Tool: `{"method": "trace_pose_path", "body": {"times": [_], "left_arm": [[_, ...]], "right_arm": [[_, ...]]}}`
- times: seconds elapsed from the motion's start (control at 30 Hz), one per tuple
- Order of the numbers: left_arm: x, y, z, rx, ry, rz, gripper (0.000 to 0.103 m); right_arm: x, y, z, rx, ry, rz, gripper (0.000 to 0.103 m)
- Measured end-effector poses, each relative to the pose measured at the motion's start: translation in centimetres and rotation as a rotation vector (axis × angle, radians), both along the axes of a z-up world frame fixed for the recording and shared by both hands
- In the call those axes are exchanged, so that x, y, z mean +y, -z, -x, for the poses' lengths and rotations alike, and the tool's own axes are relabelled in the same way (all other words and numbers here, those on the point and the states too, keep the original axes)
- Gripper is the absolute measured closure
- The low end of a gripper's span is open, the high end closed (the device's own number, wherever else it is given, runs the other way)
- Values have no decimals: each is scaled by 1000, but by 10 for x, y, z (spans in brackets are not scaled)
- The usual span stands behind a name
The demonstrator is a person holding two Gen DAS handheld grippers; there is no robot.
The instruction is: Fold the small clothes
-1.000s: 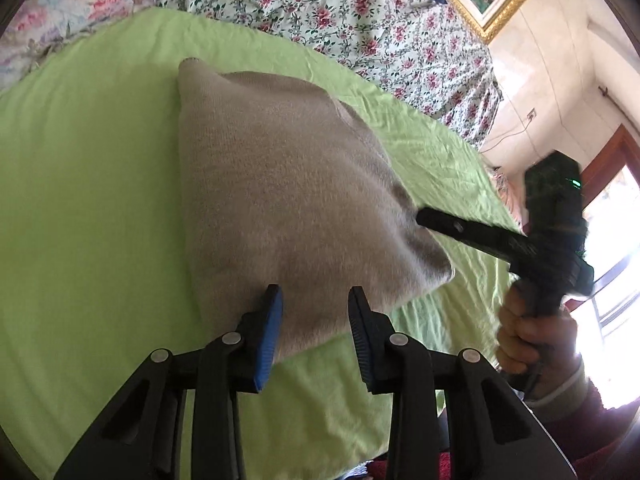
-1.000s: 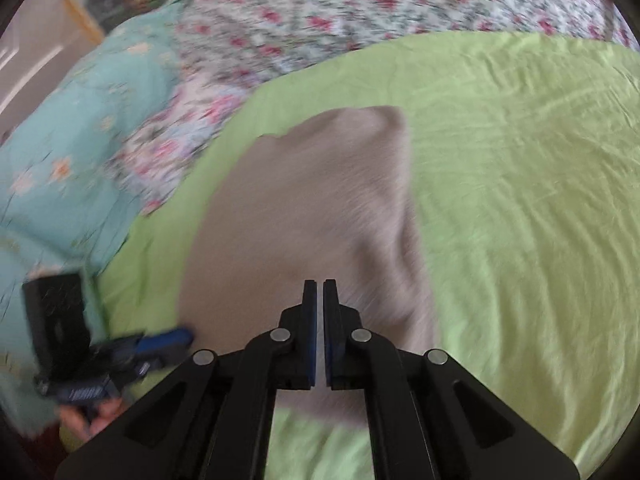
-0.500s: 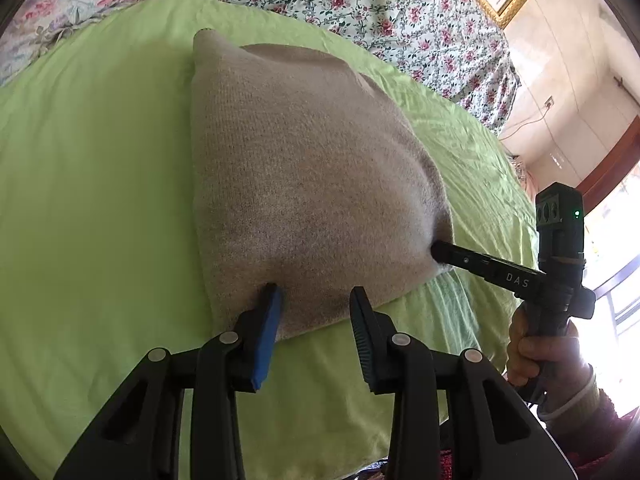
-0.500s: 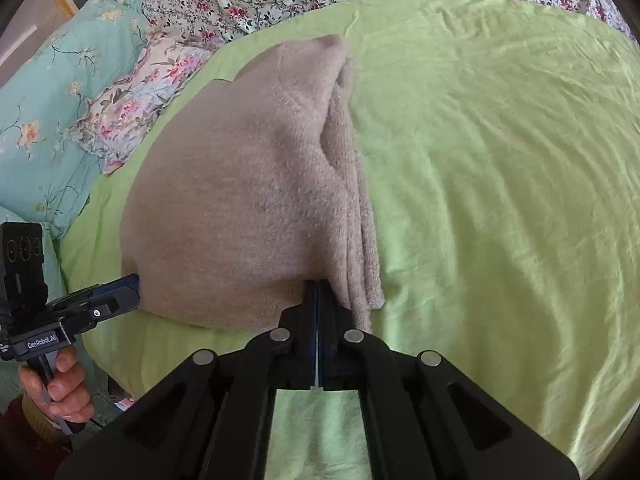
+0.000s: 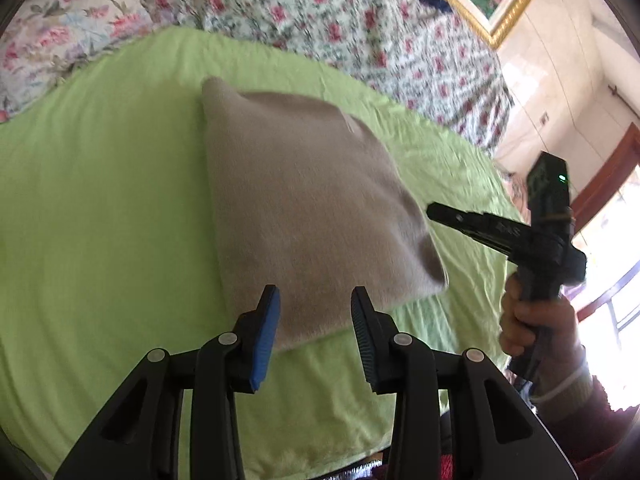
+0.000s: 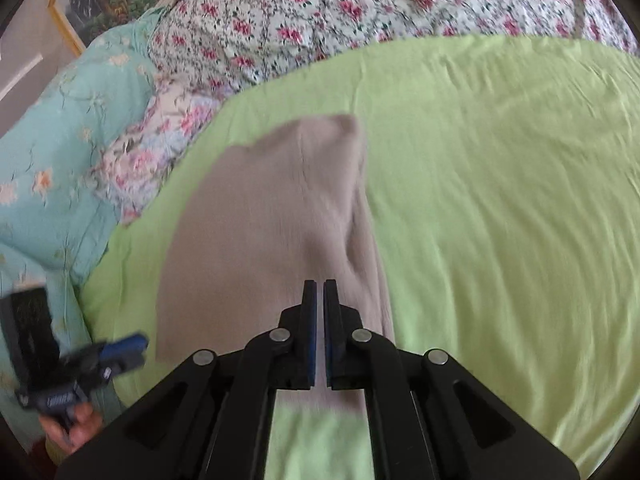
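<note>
Left wrist view: beige folded garment (image 5: 308,208) lies flat on the green sheet (image 5: 100,200), roughly centre of the bed, one corner toward the flowered quilt (image 5: 340,20) at the top; left gripper (image 5: 314,328) hovers over the near edge of the garment, jaws partly apart, blue pad on the left finger, nothing pinched between them; right gripper (image 5: 434,212) comes in from the right, held by a hand (image 5: 528,320) in a dark red sleeve, tip just beside the garment's right corner, touching or not cannot tell, blurred; gold picture frame (image 5: 508,12) on the wall top right. Right wrist view: same garment (image 6: 272,232) on the sheet (image 6: 500,200), a long fold ridge running down its right side; right gripper (image 6: 319,292) sits above the garment's near right part, jaws nearly together with only a thin slit, no cloth seen in the slit; left gripper (image 6: 132,346) blurred at lower left off the garment's edge, over the sheet's border; turquoise flowered pillow (image 6: 60,140) at left, flowered quilt (image 6: 380,4) across the top.
</note>
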State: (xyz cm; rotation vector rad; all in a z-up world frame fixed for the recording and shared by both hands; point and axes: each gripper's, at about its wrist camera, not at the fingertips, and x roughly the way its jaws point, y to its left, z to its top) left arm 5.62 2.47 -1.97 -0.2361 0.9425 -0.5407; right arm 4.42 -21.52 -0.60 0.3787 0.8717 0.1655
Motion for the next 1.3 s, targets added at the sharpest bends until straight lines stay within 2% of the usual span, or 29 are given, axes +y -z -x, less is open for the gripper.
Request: {"method": "trace_pose_path", "body": {"times": [0.1,0.2,0.23,0.33,0.5,0.73,0.77,0.83,0.87,0.9,0.97,1.13,1.23,1.3], "left_arm": [[6,3,-10,8,-41,-18,65],[8,17,-21,54,-74,-54,65],[8,23,-25,72,-82,-74,65],[13,33,-29,110,-87,-67,65],[14,25,-21,83,-90,-96,62],[16,8,3,37,-148,-169,29],[16,6,5,29,-152,-181,24],[16,2,13,15,-159,-206,19],[16,0,15,12,-160,-214,17],[17,-1,20,11,-159,-215,17],[19,-1,28,1,-156,-216,16],[14,6,44,-26,-145,-308,15],[9,11,55,-45,-133,-366,15],[6,14,63,-57,-123,-405,15]], "right_arm": [[8,2,-35,4,-32,-24,99],[8,20,-53,59,-16,47,103],[5,30,-58,81,-4,42,103],[2,35,-56,75,5,22,103],[1,16,-39,53,21,8,99],[13,-5,10,41,-1,13,98],[15,-5,16,41,-3,15,95],[18,-4,32,46,-8,21,79],[19,-3,43,48,-8,24,61],[20,-3,50,47,-8,27,52],[24,-2,70,35,-12,54,51],[30,7,99,69,-24,101,51],[35,12,109,78,-49,124,45],[39,15,115,83,-66,131,38]]}}
